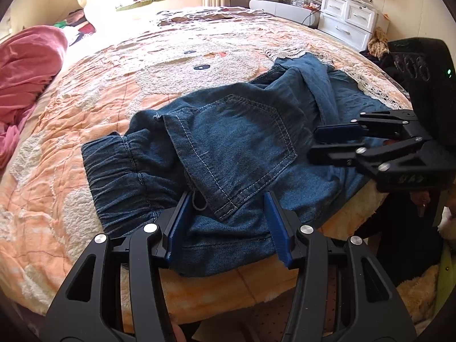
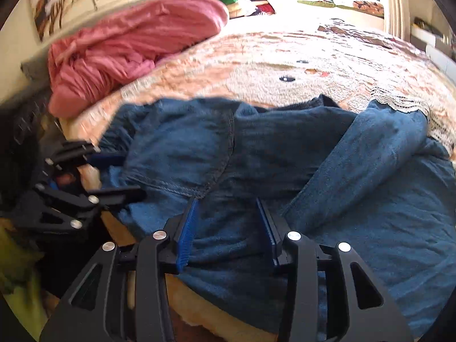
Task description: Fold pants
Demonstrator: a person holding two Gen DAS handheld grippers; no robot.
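Blue denim pants (image 1: 236,139) lie crumpled near the front edge of the bed, elastic waistband at the left and a back pocket facing up. My left gripper (image 1: 229,223) stands open over the waist end, its blue pads apart with flat denim between and below them. My right gripper (image 1: 327,142) reaches in from the right, jaws slightly apart beside the pocket. In the right wrist view, the right gripper (image 2: 228,228) is open above the pants (image 2: 285,148), where one leg is folded across. The left gripper (image 2: 122,176) shows at the left edge.
The bed carries an orange quilt (image 1: 171,65) with a bear pattern and lace trim. A pink blanket (image 1: 25,65) is heaped at the left side. A white dresser (image 1: 347,20) stands beyond the bed. The mattress edge drops off just in front of the grippers.
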